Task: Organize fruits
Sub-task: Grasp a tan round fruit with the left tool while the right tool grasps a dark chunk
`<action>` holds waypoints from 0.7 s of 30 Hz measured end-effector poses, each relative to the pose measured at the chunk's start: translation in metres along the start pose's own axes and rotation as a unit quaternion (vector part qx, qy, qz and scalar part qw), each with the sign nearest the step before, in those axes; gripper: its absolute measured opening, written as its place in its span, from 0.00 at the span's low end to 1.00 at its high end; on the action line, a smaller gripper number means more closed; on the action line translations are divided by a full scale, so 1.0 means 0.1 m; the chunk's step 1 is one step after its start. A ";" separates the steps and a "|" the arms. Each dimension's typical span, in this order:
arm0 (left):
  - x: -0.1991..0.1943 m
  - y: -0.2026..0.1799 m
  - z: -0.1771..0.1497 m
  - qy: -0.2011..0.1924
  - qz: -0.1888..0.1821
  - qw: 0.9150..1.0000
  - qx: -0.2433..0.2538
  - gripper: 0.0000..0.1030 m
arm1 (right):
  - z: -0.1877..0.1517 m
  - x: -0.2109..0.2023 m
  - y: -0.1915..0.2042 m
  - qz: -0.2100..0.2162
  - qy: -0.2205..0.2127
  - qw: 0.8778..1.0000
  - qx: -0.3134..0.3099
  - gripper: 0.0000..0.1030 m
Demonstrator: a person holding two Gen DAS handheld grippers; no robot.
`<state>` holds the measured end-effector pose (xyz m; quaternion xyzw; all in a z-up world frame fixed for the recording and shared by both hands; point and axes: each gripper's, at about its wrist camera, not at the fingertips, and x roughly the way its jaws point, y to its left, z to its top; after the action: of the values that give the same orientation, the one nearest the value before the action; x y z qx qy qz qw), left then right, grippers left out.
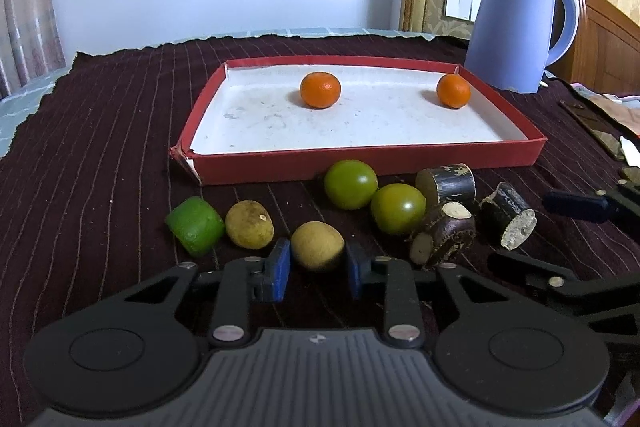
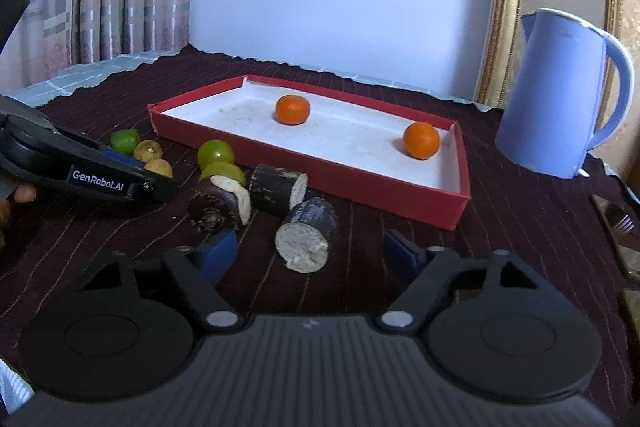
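Note:
A red tray (image 1: pixel 360 163) with a white floor holds two oranges (image 1: pixel 320 90) (image 1: pixel 453 91); it also shows in the right wrist view (image 2: pixel 400 205). In front of it lie two green fruits (image 1: pixel 350 184), a green chunk (image 1: pixel 195 225), two brown longans (image 1: pixel 249 224) and dark sugarcane pieces (image 1: pixel 508 221). My left gripper (image 1: pixel 318 265) has its blue pads on either side of a brown longan (image 1: pixel 317 245), closing on it. My right gripper (image 2: pixel 310 254) is open around a sugarcane piece (image 2: pixel 307 239), pads apart from it.
A blue kettle (image 1: pixel 520 27) stands at the tray's far right corner. A dark striped cloth (image 1: pixel 100 147) covers the table. Flat brown items (image 1: pixel 600 131) lie at the right edge. Curtains and a wall stand behind.

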<state>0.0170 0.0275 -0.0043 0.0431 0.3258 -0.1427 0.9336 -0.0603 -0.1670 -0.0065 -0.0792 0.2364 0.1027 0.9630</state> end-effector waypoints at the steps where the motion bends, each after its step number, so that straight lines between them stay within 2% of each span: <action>1: -0.01 0.00 0.00 -0.001 0.002 1.000 0.001 0.28 | 0.01 0.02 0.01 0.003 0.003 1.000 0.001 0.69; 4: -0.02 -0.02 0.00 -0.005 0.005 1.000 0.005 0.28 | 0.02 0.09 0.04 0.005 0.011 1.000 0.003 0.61; 6: -0.02 -0.03 0.00 -0.005 0.009 1.000 0.007 0.28 | 0.03 0.13 0.03 0.004 0.020 1.000 0.011 0.45; 9: -0.01 -0.03 0.00 -0.004 0.010 1.000 0.007 0.28 | 0.02 0.15 -0.01 -0.007 0.020 0.999 0.026 0.31; 21: -0.12 -0.08 0.03 -0.022 0.019 1.000 0.010 0.28 | 0.07 -0.02 -0.01 -0.006 -0.001 0.999 0.036 0.30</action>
<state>0.0073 0.0220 0.0063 0.0554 0.3033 -0.1287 0.9425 -0.0588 -0.1671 0.0007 -0.0454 0.2383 0.0879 0.9661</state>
